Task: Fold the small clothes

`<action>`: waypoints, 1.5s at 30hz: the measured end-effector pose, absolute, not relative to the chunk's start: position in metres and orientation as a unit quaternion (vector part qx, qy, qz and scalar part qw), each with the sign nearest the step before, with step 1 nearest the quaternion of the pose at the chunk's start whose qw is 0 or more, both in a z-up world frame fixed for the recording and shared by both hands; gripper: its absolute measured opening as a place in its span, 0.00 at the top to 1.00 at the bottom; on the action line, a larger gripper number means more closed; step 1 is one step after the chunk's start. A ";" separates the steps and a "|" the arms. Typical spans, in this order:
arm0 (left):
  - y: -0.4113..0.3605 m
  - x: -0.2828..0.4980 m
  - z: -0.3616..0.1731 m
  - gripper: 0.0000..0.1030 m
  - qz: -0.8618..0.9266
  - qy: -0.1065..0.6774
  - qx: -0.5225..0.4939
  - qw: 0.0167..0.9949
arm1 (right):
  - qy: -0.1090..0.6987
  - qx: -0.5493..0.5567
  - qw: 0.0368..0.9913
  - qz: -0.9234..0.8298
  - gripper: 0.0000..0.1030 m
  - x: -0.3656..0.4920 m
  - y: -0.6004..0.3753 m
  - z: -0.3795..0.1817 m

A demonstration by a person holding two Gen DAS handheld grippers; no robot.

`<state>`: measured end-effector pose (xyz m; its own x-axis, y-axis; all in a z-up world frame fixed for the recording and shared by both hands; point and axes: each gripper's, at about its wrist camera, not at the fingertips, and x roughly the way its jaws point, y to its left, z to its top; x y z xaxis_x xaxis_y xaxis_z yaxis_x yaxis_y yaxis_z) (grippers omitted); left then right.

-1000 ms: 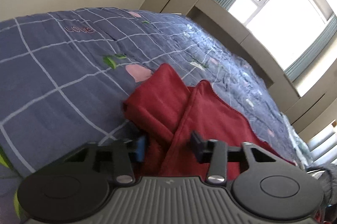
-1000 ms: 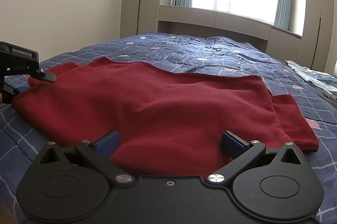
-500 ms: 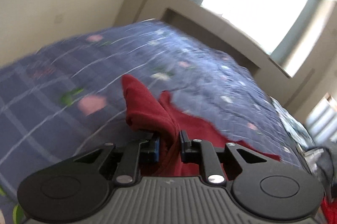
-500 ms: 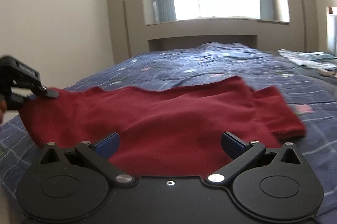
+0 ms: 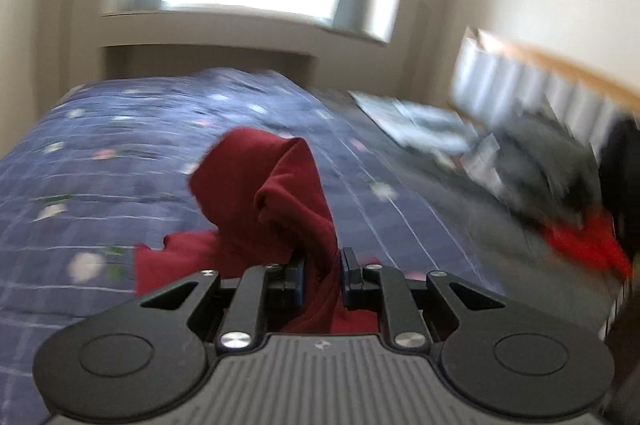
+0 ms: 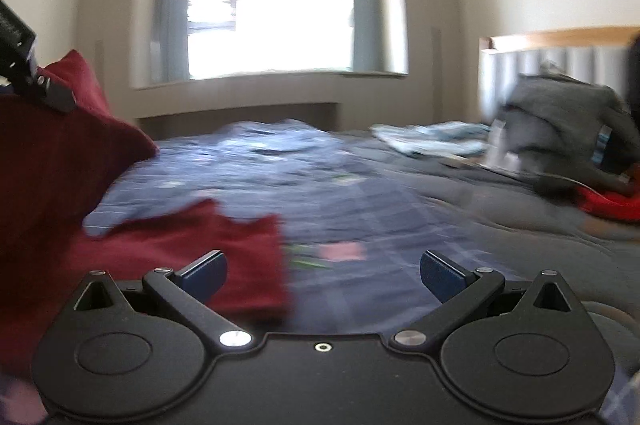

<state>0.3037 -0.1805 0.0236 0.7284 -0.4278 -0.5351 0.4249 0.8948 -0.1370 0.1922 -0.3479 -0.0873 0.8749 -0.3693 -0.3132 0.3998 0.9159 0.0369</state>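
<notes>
A dark red garment (image 5: 276, 201) lies on the blue checked bedspread (image 5: 120, 153). My left gripper (image 5: 322, 279) is shut on a bunched edge of it and holds that part lifted above the bed. In the right wrist view the lifted red cloth (image 6: 48, 153) hangs at the left, with the left gripper's finger showing against it, and the rest of the garment (image 6: 208, 245) lies flat. My right gripper (image 6: 322, 271) is open and empty, low over the bedspread (image 6: 360, 209) just right of the garment's edge.
A grey garment pile (image 6: 560, 121) and a bright red item (image 6: 608, 203) lie at the right near the headboard (image 6: 560, 45). Light blue clothes (image 6: 432, 141) lie further back. A window (image 6: 272, 5) is beyond the bed.
My left gripper closed on the red garment's edge and lifted it, swinging right. My right gripper moved right, off the garment, staying open.
</notes>
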 end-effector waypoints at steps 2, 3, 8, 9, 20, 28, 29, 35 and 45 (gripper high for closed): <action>-0.213 0.299 0.002 0.82 -0.247 0.310 0.050 0.917 | 0.159 0.081 0.960 -0.217 0.00 0.190 -0.368 -0.092; -0.226 0.297 -0.008 0.82 -0.251 0.321 0.074 0.910 | 0.159 0.100 0.957 -0.219 0.00 0.187 -0.377 -0.093; -0.254 0.274 -0.036 0.63 -0.262 0.333 0.135 0.896 | 0.159 0.141 0.955 -0.207 0.00 0.182 -0.394 -0.100; -0.253 0.272 -0.036 0.57 -0.269 0.333 0.126 0.895 | 0.161 0.141 0.955 -0.204 0.00 0.183 -0.394 -0.101; -0.188 0.276 -0.014 0.05 -0.244 0.323 -0.005 0.915 | 0.161 0.177 0.949 -0.204 0.00 0.183 -0.399 -0.102; -0.102 0.290 -0.026 0.00 -0.113 0.342 -0.116 0.925 | 0.162 0.168 0.954 -0.188 0.00 0.187 -0.391 -0.097; -0.093 0.292 -0.031 0.00 -0.101 0.350 -0.130 0.922 | 0.163 0.174 0.954 -0.181 0.00 0.188 -0.389 -0.095; -0.056 0.292 -0.067 0.00 -0.072 0.389 -0.182 0.900 | 0.160 0.226 0.955 -0.102 0.00 0.207 -0.371 -0.074; -0.047 0.274 -0.090 0.01 -0.089 0.389 -0.187 0.897 | 0.218 0.272 0.933 -0.086 0.33 0.256 -0.347 -0.064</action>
